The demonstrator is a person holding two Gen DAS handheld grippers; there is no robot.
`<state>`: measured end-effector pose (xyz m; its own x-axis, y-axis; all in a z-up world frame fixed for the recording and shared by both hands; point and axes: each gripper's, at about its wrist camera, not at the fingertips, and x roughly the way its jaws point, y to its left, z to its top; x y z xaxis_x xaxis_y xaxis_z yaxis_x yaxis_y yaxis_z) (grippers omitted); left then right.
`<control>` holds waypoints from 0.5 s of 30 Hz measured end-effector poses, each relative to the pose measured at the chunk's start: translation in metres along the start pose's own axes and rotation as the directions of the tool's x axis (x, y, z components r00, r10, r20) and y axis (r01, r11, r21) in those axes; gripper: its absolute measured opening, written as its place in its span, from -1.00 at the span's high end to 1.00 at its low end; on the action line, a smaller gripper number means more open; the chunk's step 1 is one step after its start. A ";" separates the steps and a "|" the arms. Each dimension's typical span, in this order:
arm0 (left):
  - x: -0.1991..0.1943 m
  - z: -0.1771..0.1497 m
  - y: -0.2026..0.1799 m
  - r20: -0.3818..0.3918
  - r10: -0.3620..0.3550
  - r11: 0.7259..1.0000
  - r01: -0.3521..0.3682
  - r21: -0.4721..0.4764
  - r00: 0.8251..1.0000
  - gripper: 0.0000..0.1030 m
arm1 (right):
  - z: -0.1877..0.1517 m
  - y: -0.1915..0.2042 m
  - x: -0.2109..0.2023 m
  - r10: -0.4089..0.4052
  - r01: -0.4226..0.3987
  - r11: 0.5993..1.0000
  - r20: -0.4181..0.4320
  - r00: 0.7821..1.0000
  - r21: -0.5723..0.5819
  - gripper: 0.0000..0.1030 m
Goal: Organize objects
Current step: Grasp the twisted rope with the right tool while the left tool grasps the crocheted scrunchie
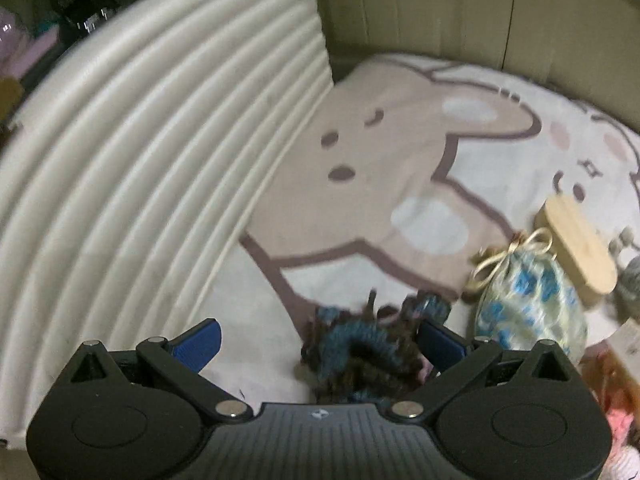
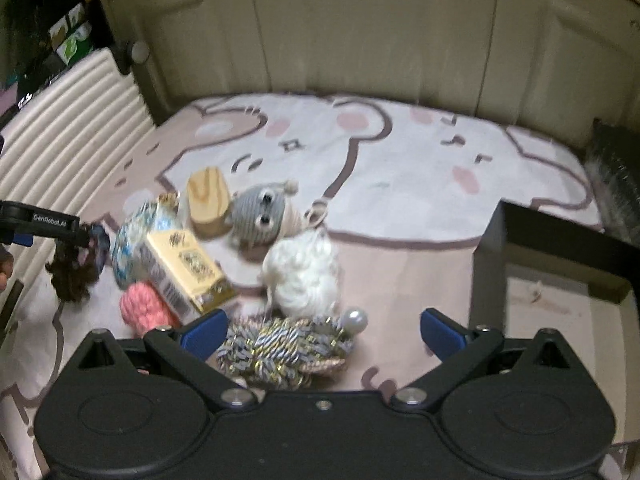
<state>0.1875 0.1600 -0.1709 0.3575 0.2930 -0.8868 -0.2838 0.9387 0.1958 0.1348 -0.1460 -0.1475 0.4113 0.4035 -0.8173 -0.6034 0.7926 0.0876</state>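
Observation:
My left gripper (image 1: pixel 320 340) is open, with a dark brown and blue yarn scrunchie (image 1: pixel 360 352) between its fingers, nearer the right finger; whether it hangs from a finger or rests on the bed I cannot tell. It also shows in the right wrist view (image 2: pixel 74 268), hanging below the left gripper (image 2: pixel 60 232). My right gripper (image 2: pixel 322 334) is open above a gold and silver braided scrunchie (image 2: pixel 280 348). A pile lies on the cartoon bedspread (image 2: pixel 400 168): a blue patterned pouch (image 2: pixel 132 240), a yellow box (image 2: pixel 188 272), a pink knitted item (image 2: pixel 144 308), a white fluffy ball (image 2: pixel 304 272), a grey crochet toy (image 2: pixel 260 216), a wooden piece (image 2: pixel 208 200) and a pearl (image 2: pixel 356 320).
A ribbed cream headboard (image 1: pixel 140 160) rises on the left. Beige cabinet doors (image 2: pixel 360 32) stand behind the bed. An open dark-walled box (image 2: pixel 560 252) sits on the bed at the right. In the left wrist view the pouch (image 1: pixel 528 304) and wooden piece (image 1: pixel 576 248) lie to the right.

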 end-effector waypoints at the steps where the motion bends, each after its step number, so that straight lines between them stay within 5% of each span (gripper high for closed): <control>1: 0.002 -0.002 0.001 -0.007 -0.013 1.000 0.013 -0.002 1.000 -1.00 | -0.002 0.002 0.003 0.008 -0.008 1.000 -0.009 1.000 -0.008 -1.00; 15: 0.024 -0.010 -0.017 -0.090 -0.066 0.997 0.070 0.038 0.994 -1.00 | -0.010 0.019 0.038 0.007 -0.013 0.998 -0.085 0.996 -0.068 -1.00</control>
<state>0.1916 0.1496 -0.1997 0.2940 0.2127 -0.9318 -0.2246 0.9630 0.1490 0.1323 -0.1206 -0.1825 0.3470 0.3689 -0.8623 -0.6541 0.7541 0.0594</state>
